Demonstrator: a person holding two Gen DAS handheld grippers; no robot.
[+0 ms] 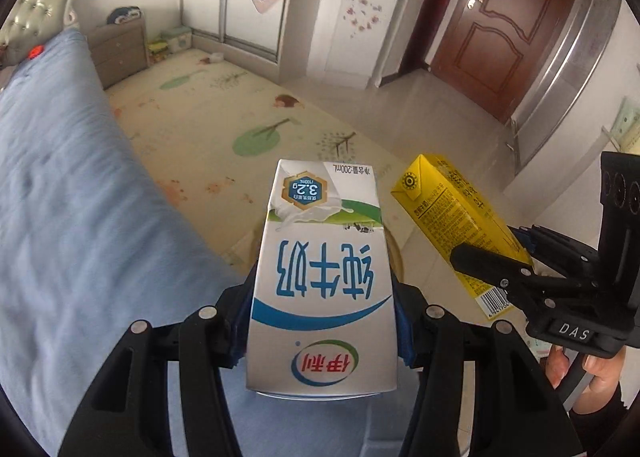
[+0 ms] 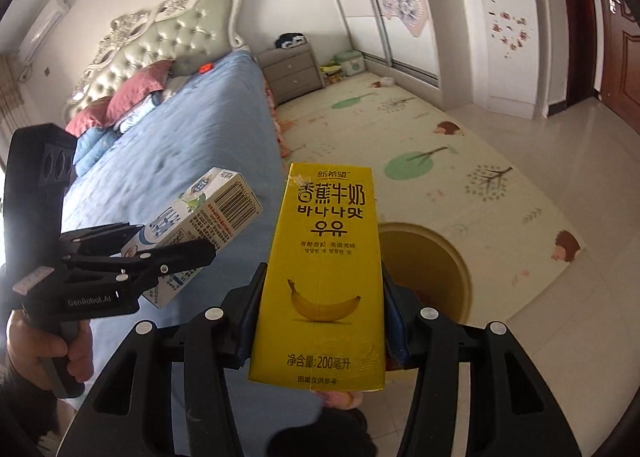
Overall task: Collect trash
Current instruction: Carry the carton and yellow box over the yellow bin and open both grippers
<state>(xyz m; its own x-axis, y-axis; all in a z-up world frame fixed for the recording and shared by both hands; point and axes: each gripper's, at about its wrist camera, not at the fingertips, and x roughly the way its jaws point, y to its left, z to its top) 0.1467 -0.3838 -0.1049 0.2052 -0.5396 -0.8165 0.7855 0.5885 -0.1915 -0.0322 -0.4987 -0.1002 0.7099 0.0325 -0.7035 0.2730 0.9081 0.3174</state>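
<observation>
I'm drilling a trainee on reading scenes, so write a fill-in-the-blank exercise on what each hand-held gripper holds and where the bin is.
1. The left hand-held gripper grips a white and blue ____ carton.
2. The right hand-held gripper grips a ____ carton with a banana printed on it.
3. The round bin stands on the play ____.
4. The quilt on the bed is ____.

Missing words: milk; yellow; mat; blue

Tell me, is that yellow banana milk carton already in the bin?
Not yet. The yellow carton is clamped in the right gripper, held in the air above the round bin on the floor mat.
</observation>
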